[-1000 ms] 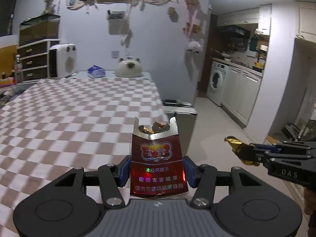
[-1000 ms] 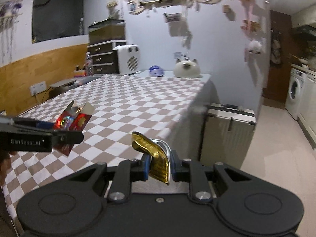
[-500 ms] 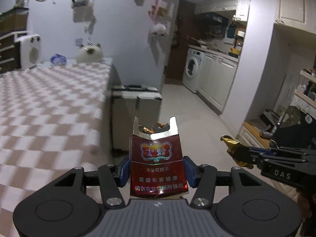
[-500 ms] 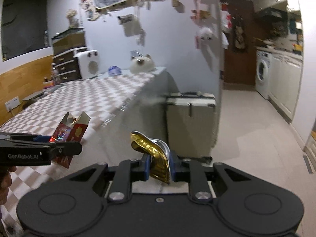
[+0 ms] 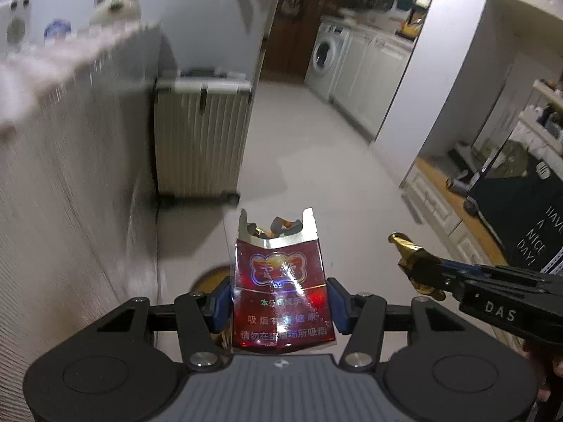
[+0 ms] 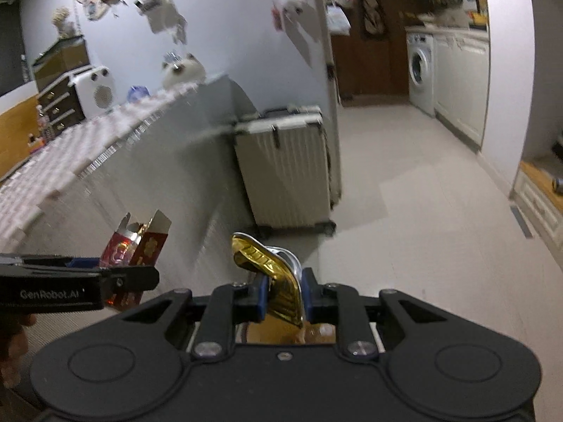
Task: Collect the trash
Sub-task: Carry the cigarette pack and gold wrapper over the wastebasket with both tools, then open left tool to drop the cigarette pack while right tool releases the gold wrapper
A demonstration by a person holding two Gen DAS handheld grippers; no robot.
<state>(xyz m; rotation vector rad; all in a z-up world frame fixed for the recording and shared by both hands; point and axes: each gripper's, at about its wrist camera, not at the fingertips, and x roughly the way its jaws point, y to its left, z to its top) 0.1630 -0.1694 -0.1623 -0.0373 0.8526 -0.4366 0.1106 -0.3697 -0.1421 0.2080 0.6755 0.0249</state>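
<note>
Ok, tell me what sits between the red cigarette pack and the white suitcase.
Only bare grey floor, seen in the left wrist view: the red cigarette pack sits clamped in the left gripper, with the white suitcase standing beyond it.

The suitcase [image 5: 202, 137] stands on the floor [image 5: 316, 147] beside the table [image 5: 70, 140]; the washing machine [image 5: 325, 56] sits behind.

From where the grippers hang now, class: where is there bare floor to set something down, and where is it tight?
Bare pale floor runs from the ribbed cream suitcase to the white washing machine and white cabinets. It is tight by the draped table side, where the suitcase stands close, and at the right of the left wrist view, by the dark printed bag.
</note>
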